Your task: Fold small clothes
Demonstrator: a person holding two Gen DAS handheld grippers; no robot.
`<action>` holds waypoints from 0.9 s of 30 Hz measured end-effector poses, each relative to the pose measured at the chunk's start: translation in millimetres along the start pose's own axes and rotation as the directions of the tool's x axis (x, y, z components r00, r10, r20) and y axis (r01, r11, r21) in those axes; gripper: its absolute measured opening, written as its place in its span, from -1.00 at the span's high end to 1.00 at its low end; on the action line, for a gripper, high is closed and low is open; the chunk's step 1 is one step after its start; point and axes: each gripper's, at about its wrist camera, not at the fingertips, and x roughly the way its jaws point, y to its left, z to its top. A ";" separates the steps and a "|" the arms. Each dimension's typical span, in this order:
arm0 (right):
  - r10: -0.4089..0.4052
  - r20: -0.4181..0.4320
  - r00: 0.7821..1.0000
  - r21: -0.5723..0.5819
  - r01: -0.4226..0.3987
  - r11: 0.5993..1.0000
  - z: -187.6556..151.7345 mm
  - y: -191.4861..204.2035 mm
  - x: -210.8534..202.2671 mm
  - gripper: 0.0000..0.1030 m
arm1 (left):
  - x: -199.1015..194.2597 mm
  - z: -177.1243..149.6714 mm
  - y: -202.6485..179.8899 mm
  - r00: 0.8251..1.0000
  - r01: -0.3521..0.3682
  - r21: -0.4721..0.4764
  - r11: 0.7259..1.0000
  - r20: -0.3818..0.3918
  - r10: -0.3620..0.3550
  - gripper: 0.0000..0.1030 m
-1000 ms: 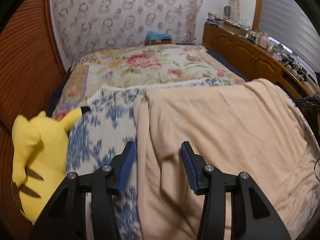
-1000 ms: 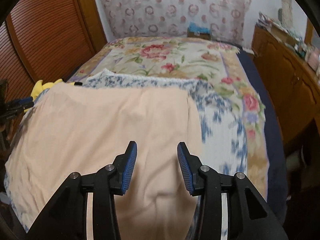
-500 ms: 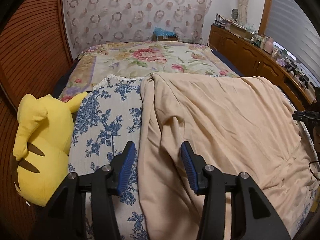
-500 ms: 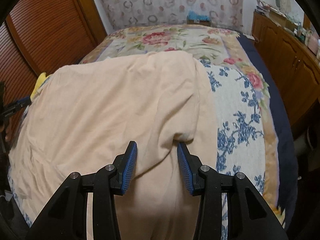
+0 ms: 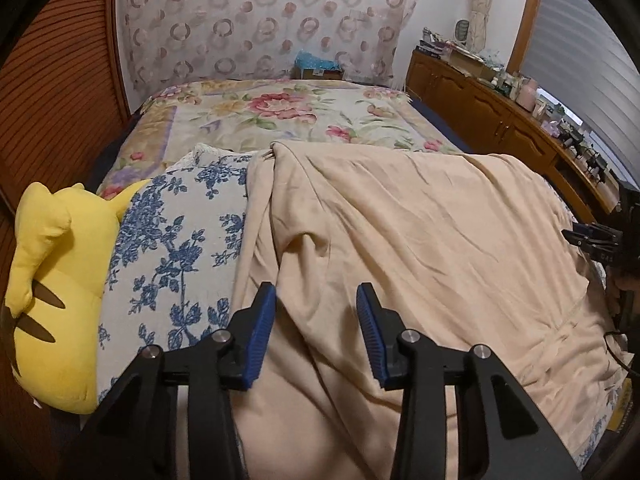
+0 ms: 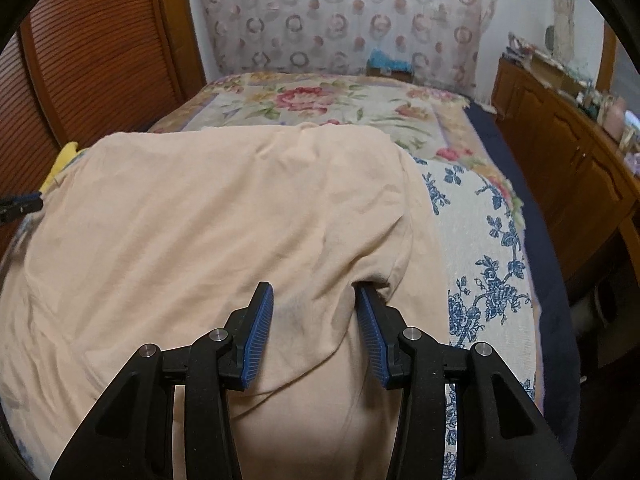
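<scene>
A peach garment [image 5: 420, 232] lies spread and wrinkled on the bed, over a blue-flowered white cloth [image 5: 176, 240]. My left gripper [image 5: 316, 292] hovers over the garment's left edge. Its jaws are closing with a raised fold between them, and the pads do not press on it. My right gripper [image 6: 314, 290] stands part open over the garment's [image 6: 220, 208] right side. Cloth bunches between its fingers, and the right fingertip [image 6: 366, 292] sits tucked under a sleeve hem. Each gripper shows at the edge of the other's view.
A yellow plush toy [image 5: 52, 280] lies at the bed's left side by a slatted wooden wall [image 5: 52, 100]. The flowered bedspread [image 5: 280, 116] stretches beyond the garment. A wooden cabinet [image 6: 580, 168] with clutter on top runs along the right.
The peach garment has come down and settled flat on the bed. The left gripper's jaws stand narrower than before. The right gripper's gap is unchanged.
</scene>
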 end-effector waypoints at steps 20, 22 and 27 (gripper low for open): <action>0.089 0.037 0.995 -0.037 -0.087 0.995 15.9 11.4 -8.0 0.90 | 8.2 -5.5 1.1 0.999 -0.039 0.019 0.999 -0.007 0.039 0.72; 0.106 0.041 0.993 -0.037 -0.105 0.994 17.7 12.7 -9.1 0.92 | 9.8 -7.8 0.6 1.000 -0.024 0.028 0.999 -0.017 0.024 0.72; 0.113 0.048 0.992 -0.027 -0.112 0.993 17.4 11.9 -10.6 0.96 | 4.5 -7.2 -7.2 1.000 -0.008 0.055 0.998 -0.002 0.008 0.94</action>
